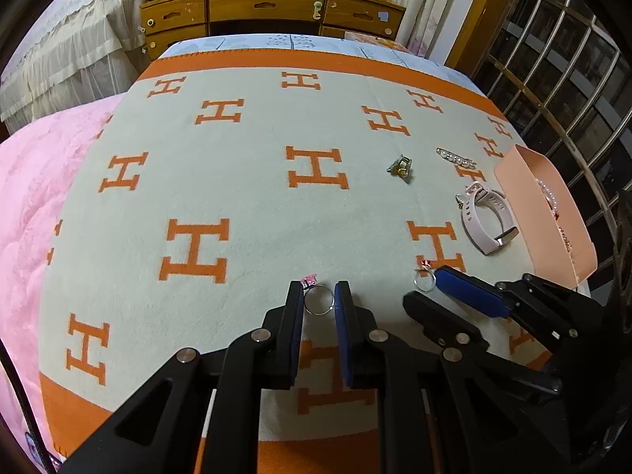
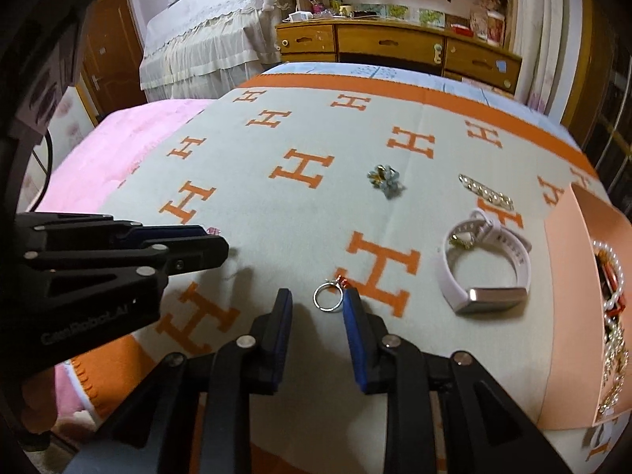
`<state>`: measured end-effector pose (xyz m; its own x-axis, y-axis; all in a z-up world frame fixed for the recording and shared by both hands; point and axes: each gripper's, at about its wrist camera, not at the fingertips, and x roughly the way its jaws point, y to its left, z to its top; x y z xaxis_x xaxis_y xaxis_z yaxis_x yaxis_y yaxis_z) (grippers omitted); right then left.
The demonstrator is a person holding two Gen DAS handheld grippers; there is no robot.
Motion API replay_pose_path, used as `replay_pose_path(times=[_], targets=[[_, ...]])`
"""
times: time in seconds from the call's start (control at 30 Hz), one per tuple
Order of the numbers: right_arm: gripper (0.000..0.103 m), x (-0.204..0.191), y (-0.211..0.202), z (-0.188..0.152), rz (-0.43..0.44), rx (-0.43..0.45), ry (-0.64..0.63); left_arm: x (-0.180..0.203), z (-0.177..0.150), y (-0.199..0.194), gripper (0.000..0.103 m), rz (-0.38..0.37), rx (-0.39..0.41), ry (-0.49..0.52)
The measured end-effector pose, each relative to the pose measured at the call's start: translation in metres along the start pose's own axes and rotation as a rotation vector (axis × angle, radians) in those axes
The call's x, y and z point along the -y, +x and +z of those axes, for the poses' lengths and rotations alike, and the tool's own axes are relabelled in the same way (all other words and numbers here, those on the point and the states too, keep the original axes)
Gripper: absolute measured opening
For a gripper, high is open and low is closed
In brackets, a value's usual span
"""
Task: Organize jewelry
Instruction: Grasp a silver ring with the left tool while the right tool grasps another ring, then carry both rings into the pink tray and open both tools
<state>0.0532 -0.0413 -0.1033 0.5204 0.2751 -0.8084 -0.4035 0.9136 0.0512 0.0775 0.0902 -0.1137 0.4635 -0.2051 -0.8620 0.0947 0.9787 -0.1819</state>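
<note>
On the bed, the peach tray (image 2: 565, 316) already holds pearl strands and other pieces, so sorting is judged partly done; 5 items are left on the blanket (image 1: 245, 197): 2 rings, a white watch (image 2: 484, 264), a pearl hair clip (image 2: 486, 193) and a small metallic brooch (image 2: 385, 181). The left hand-held gripper (image 1: 319, 296) sits released, jaws straddling the pink-stone ring (image 1: 318, 299) without clamping it. The right hand-held gripper (image 2: 316, 302) is likewise released around the red-stone ring (image 2: 328, 296), which lies just beside its right finger.
</note>
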Motion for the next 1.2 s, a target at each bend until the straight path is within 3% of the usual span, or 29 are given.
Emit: replay_pose_path(times=[0.4, 0.53, 0.63, 0.83, 1.07, 1.2], targets=[[0.027, -0.011, 0.008, 0.008, -0.085, -0.008, -0.030, -0.013, -0.003, -0.007, 0.014, -0.042, 0.018, -0.022], [0.026, -0.011, 0.008, 0.009, -0.086, -0.009, -0.022, -0.013, -0.004, -0.008, 0.014, -0.051, 0.015, -0.018], [0.016, -0.007, 0.008, 0.009, -0.076, -0.009, -0.001, -0.013, -0.004, -0.011, 0.014, -0.050, 0.021, -0.013], [0.016, 0.001, 0.000, 0.006, -0.014, -0.006, 0.043, -0.003, -0.001, -0.021, 0.014, -0.041, 0.032, 0.017], [0.016, 0.020, -0.038, 0.000, 0.027, 0.089, 0.095, 0.030, 0.009, -0.039, 0.014, -0.052, 0.050, 0.083], [0.016, 0.055, -0.075, 0.002, -0.001, 0.167, 0.169, 0.064, 0.024, -0.050, 0.014, -0.094, 0.075, 0.144]])
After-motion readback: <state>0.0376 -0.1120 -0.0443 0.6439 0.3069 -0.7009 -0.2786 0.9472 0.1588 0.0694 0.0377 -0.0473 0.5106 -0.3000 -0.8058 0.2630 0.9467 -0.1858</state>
